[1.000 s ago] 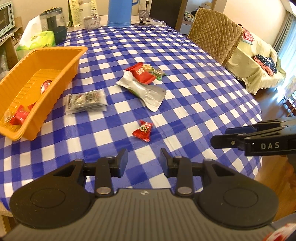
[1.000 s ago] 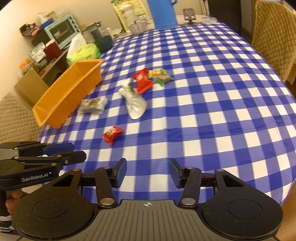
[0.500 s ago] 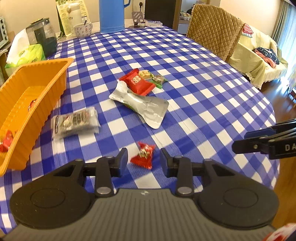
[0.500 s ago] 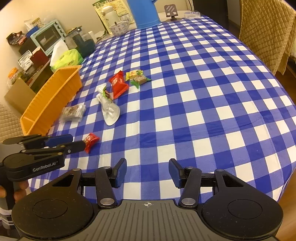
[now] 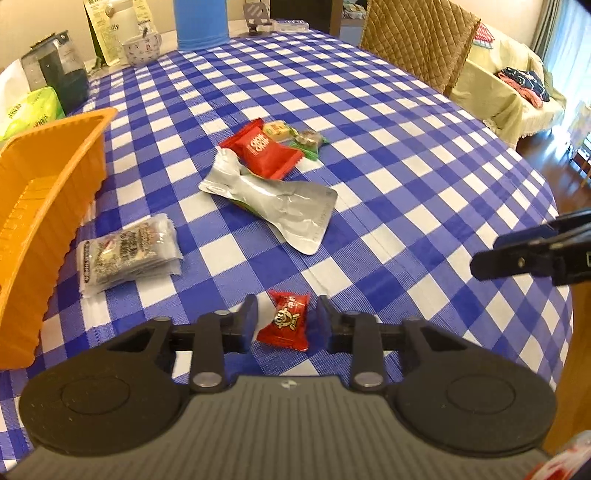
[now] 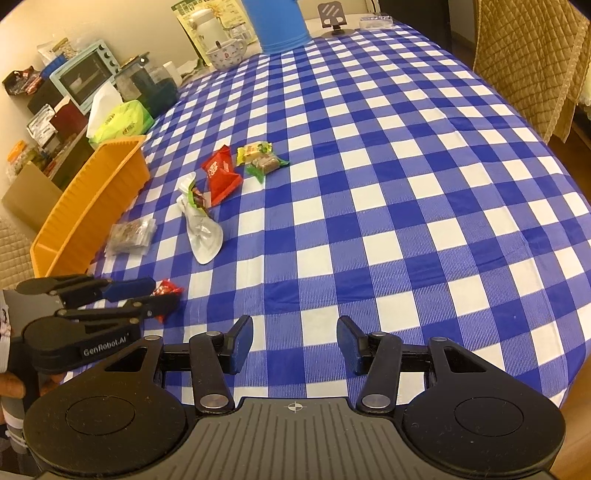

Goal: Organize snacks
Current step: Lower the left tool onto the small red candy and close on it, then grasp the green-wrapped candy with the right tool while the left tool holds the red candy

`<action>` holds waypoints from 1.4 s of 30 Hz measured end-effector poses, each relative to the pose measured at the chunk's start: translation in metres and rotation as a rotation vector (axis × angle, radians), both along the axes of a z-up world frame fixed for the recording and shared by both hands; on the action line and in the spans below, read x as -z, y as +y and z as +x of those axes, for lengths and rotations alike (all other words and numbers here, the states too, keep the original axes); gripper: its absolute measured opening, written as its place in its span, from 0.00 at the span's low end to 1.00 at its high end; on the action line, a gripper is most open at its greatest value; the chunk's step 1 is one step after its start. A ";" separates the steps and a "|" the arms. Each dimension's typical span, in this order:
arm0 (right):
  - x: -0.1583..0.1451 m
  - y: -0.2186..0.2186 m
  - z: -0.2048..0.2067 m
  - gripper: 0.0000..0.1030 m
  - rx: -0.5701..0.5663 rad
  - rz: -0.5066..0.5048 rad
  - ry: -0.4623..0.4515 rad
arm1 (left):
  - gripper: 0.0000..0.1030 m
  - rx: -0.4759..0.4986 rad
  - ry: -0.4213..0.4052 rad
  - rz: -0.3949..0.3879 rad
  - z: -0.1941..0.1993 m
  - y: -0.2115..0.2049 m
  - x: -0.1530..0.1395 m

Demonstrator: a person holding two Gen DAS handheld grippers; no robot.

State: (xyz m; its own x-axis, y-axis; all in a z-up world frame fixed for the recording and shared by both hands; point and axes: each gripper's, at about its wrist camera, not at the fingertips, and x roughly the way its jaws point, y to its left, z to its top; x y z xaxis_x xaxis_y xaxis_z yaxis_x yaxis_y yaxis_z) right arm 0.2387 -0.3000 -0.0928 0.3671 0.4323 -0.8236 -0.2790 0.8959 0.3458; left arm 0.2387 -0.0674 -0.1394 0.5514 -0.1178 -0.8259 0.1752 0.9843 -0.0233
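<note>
A small red candy (image 5: 286,321) lies on the checked tablecloth between the open fingers of my left gripper (image 5: 285,318); the pads stand apart from it on both sides. The candy and left gripper also show in the right wrist view (image 6: 168,291) (image 6: 157,293). Further on lie a clear cookie pack (image 5: 127,253), a silver pouch (image 5: 273,201), a red packet (image 5: 264,149) and two small green and yellow sweets (image 5: 295,134). The orange basket (image 5: 48,181) stands at the left. My right gripper (image 6: 293,345) is open and empty over the table's near edge.
A blue jug (image 5: 201,22), a mug (image 5: 140,46), a dark jar (image 5: 61,70) and a green tissue pack (image 5: 31,110) stand at the far end. A quilted chair (image 5: 413,40) is at the right. A toaster oven (image 6: 86,74) sits on a side shelf.
My left gripper has moved forward and down so the red candy now lies between its open fingers. The right gripper has drawn back slightly and stays open.
</note>
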 end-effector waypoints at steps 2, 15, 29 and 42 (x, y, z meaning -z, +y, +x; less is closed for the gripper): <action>0.001 0.001 0.004 0.49 -0.002 0.004 0.001 | 0.18 0.001 0.012 -0.006 0.001 0.000 0.002; 0.002 0.018 0.038 0.49 -0.063 0.021 -0.067 | 0.16 -0.090 -0.031 -0.010 -0.005 0.025 -0.017; 0.014 0.054 0.104 0.49 -0.104 0.071 -0.114 | 0.16 -0.271 -0.066 -0.002 0.005 0.067 -0.036; 0.034 0.080 0.150 0.47 0.028 0.111 -0.063 | 0.16 -0.319 -0.071 0.000 0.013 0.081 -0.040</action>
State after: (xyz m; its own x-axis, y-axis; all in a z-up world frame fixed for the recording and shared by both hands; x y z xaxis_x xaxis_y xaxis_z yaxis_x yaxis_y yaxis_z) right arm 0.3883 -0.2198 -0.1263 0.4303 0.5081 -0.7461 -0.2785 0.8609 0.4257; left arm 0.2519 0.0141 -0.0990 0.6164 0.0705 -0.7843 -0.1409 0.9898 -0.0217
